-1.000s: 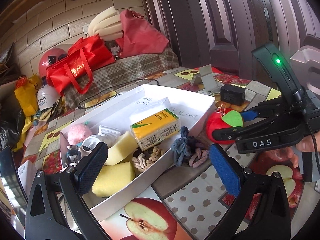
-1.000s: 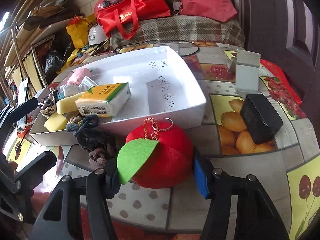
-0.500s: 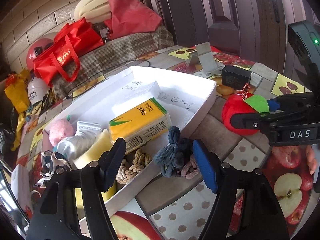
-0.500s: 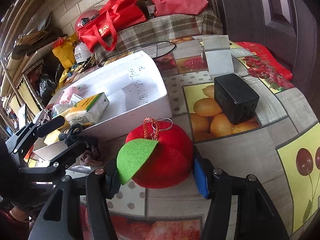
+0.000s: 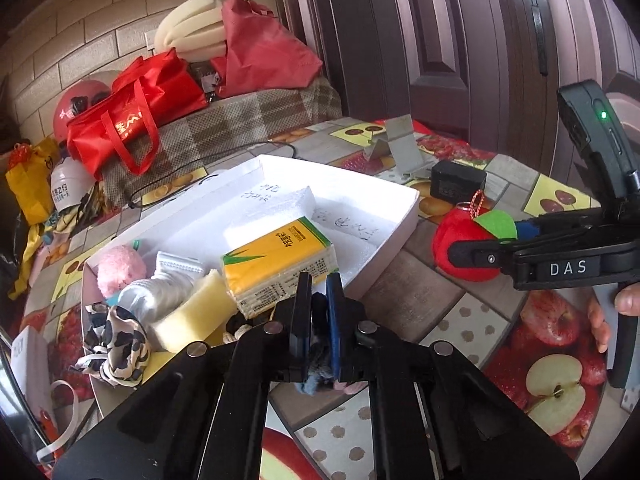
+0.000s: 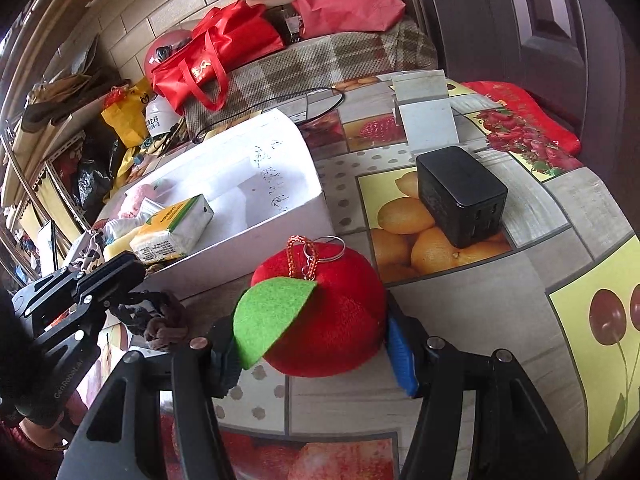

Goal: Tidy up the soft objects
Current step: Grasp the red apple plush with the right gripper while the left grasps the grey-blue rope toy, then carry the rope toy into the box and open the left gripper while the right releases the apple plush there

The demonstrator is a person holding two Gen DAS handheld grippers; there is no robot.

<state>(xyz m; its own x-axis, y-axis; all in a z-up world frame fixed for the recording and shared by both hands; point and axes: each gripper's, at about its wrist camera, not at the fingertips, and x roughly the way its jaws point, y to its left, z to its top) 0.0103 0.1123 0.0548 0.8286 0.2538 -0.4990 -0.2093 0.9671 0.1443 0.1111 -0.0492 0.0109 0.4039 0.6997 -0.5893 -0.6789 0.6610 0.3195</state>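
The setting was a cluttered home entryway. A fruit-print tablecloth (image 6: 460, 280) covered the table at centre; a brick wall (image 5: 80, 40), panelled door (image 5: 440, 40) and red shopping bag (image 5: 132, 120) filled the upper frame.

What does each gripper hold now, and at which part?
The left gripper pinches the knotted rope toy at one end. The right gripper clamps the red plush apple across its sides.

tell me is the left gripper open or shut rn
Shut. The left gripper has its fingers pressed nearly together on the blue knotted rope toy, beside the white box.
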